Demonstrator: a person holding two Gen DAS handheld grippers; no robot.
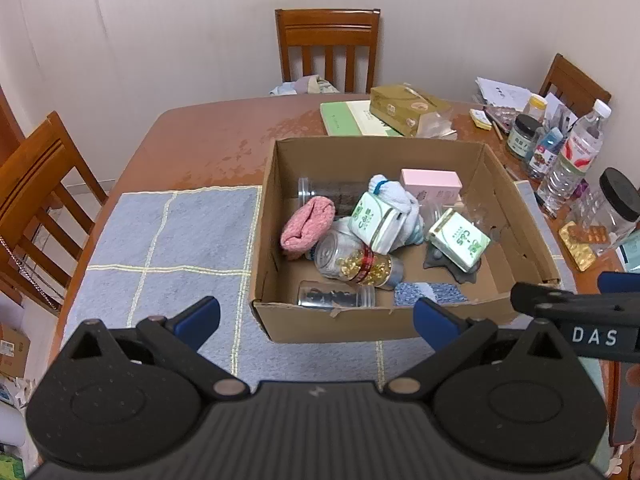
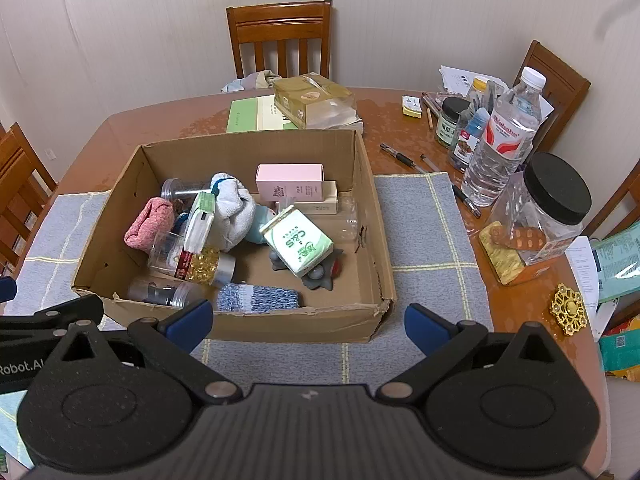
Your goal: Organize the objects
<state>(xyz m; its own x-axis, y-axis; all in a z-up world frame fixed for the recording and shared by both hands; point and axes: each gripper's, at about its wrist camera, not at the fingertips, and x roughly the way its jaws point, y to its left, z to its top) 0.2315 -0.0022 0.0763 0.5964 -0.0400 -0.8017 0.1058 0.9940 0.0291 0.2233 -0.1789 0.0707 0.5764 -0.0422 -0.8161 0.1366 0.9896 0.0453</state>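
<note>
An open cardboard box (image 1: 372,326) (image 2: 280,326) sits on a blue checked mat (image 1: 168,248) (image 2: 424,240). Inside lie a pink rolled cloth (image 1: 306,226) (image 2: 148,226), a white sock bundle (image 1: 400,200) (image 2: 236,208), two green-and-white packets (image 1: 460,244) (image 2: 298,244), a pink carton (image 1: 432,184) (image 2: 290,182), a jar of yellow capsules (image 1: 356,260) (image 2: 188,260), clear jars and a blue knit roll (image 2: 260,300). My left gripper (image 1: 316,318) hovers open before the box's near wall. My right gripper (image 2: 308,322) is open at the same wall, holding nothing.
On the wooden table (image 1: 208,140) lie a green book (image 2: 250,114), a gold bag (image 2: 312,98), a water bottle (image 2: 504,136), a black-lidded jar (image 2: 540,216), pens, pill packs and a gold ornament (image 2: 568,310). Wooden chairs (image 1: 328,48) stand around it.
</note>
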